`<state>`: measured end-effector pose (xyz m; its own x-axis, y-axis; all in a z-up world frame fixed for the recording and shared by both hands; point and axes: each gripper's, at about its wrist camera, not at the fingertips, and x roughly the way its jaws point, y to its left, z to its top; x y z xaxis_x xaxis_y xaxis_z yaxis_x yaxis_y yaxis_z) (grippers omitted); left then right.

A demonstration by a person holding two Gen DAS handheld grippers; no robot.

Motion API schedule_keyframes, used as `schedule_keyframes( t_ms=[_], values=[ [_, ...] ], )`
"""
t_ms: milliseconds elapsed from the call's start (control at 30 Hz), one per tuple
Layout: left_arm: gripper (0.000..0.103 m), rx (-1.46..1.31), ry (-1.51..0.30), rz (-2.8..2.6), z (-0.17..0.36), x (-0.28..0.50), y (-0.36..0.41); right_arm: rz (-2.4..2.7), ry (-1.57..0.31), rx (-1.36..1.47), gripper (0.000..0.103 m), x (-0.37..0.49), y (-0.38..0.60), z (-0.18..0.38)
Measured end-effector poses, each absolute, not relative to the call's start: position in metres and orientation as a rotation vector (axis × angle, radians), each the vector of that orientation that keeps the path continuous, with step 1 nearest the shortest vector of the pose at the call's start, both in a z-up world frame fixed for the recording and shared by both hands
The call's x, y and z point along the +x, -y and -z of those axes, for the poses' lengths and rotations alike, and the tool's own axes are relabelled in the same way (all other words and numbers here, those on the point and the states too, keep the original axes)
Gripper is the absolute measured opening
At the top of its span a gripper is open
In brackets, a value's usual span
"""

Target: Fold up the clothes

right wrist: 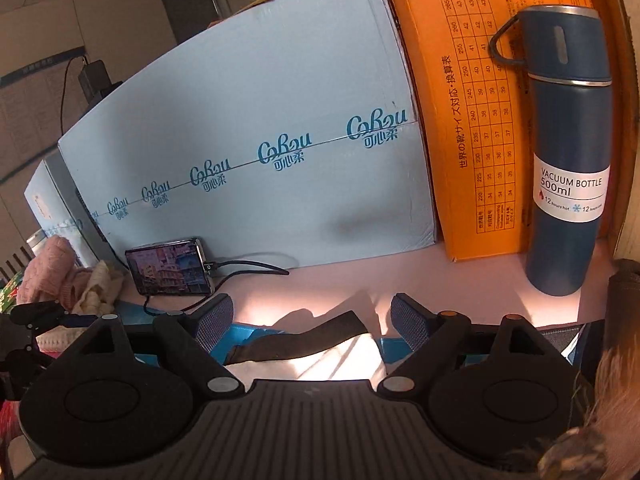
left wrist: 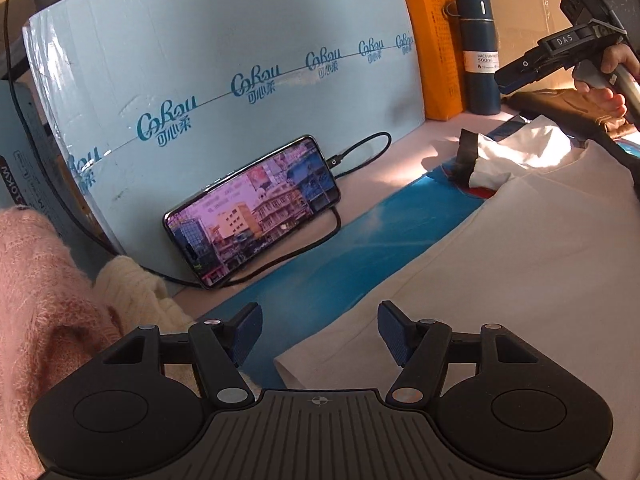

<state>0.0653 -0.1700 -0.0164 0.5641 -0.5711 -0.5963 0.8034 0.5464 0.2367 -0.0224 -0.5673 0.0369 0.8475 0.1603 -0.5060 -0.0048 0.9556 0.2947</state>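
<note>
The left tool (left wrist: 320, 334) is spread, with nothing between its fingers. The shirt (left wrist: 500, 280), cream-white, lies flat on a blue mat (left wrist: 340, 256) on the bench (left wrist: 408, 148). Its near corner sits just ahead of and below the right finger; the left finger is over bare mat.

The right tool (right wrist: 312, 322) is also spread and empty. It hangs above the far end of the shirt (right wrist: 340, 360), where a black band (right wrist: 304, 340) crosses the cloth.

Only the left view shows the shirt's full spread, the right tool (left wrist: 516, 78) raised clear of the cloth in a hand (left wrist: 612, 80), and a brown garment (left wrist: 568, 106) beyond. Only the right view shows the left tool (right wrist: 36, 316) from the side. Both views show the phone (left wrist: 252, 212) leaning on a pale blue box (left wrist: 200, 60), the flask (right wrist: 568, 152), and pink knitwear (left wrist: 36, 300).
</note>
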Motion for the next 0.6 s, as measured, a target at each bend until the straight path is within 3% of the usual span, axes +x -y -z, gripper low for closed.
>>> schedule_keyframes(
  t_ms=[600],
  values=[
    [0.065,0.385,-0.54,0.835,0.028,0.072,0.163,-0.16,-0.713,0.195,0.086,0.031,0.553,0.01]
  ],
)
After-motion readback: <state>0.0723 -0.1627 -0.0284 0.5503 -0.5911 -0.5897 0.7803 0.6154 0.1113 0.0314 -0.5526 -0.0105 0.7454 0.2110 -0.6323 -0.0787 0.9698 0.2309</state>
